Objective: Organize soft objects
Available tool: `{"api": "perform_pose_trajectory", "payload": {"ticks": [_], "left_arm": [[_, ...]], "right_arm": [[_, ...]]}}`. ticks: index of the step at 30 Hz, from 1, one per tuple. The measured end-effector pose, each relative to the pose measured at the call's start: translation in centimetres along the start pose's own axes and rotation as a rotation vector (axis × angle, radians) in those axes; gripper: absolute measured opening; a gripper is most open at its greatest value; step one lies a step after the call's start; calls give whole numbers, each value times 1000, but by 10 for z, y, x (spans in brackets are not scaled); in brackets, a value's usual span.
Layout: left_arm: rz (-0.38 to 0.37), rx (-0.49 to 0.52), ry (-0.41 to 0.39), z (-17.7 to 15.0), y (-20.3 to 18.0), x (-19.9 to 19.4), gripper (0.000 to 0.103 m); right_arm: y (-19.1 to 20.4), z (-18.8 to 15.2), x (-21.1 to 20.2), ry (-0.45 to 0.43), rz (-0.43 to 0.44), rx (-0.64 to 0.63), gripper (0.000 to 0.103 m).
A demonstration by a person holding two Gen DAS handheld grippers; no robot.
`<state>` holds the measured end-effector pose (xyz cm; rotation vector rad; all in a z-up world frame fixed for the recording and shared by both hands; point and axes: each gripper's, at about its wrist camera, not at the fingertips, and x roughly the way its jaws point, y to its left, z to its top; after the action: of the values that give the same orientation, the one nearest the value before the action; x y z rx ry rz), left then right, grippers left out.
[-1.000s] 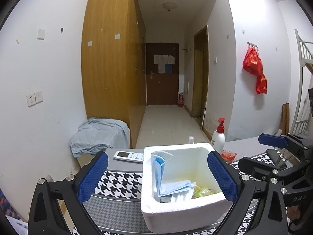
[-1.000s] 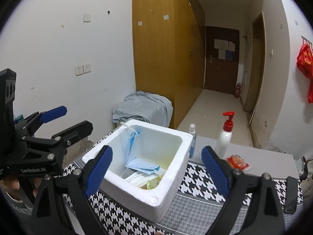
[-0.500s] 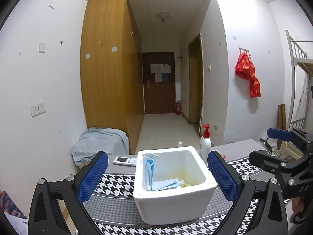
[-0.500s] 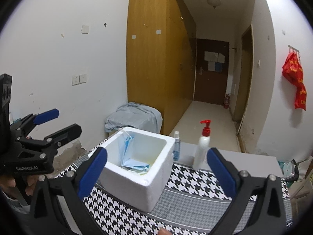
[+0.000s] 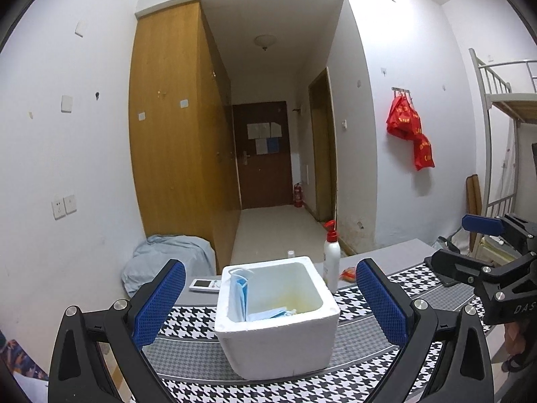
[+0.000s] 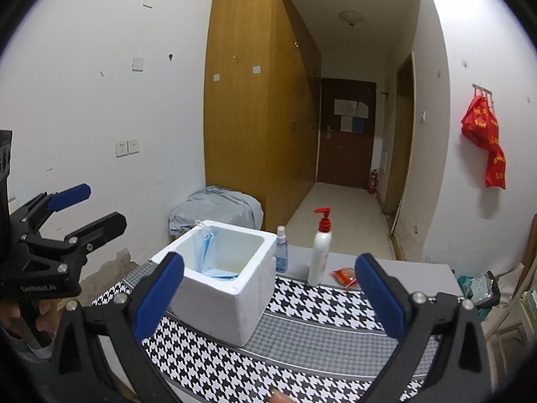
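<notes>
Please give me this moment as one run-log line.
left gripper: open, empty | right gripper: open, empty | blue face masks: inside foam box | phase: hovering

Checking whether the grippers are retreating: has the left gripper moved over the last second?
Yes. The left gripper has pulled back and up: against its own fingers, the foam box now looks smaller and farther, its contents less exposed.

Both the left gripper [image 5: 270,299] and right gripper [image 6: 268,292] pulled back and rose from the foam box [image 5: 278,329], jaws spread wide, leaving it smaller between them
</notes>
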<state>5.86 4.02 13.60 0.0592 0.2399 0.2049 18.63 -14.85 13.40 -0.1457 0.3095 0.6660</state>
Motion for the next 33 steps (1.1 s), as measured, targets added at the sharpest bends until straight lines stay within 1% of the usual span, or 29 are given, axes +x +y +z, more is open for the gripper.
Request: {"api": "perform_pose_trajectory", "payload": {"ticks": [9,11,14,17,20,24,29,33], "left_arm": [[-1,12,-3,-17,-9,-10,102],[7,16,-16,-23,-12,-12,102],[38,6,-47,-37,-17,-17,102],[9,-25,-49,-52,-18,-19,102],[-2,-48,-54,-62,-17,-21,102],[16,-22,-79,-69,-20,-28,102],[-8,-34,-87,-78,-21,-38,102],[-4,-23,-110,-86,-25,-46,102]], "right_arm": [[3,-21,-14,-19,-24,11,103],[4,-27,-18,-30,-31,9,103],[6,-38,-24,-49,-42,-2,103],[6,-50,-30,-70,-43,15,103],[7,-62,-30,-80,-45,24,103],[8,-70,-32,-96,-58,33,103],[11,-77,-39,-107,-74,48,103],[13,-84,-46,-115,-58,56,103]]}}
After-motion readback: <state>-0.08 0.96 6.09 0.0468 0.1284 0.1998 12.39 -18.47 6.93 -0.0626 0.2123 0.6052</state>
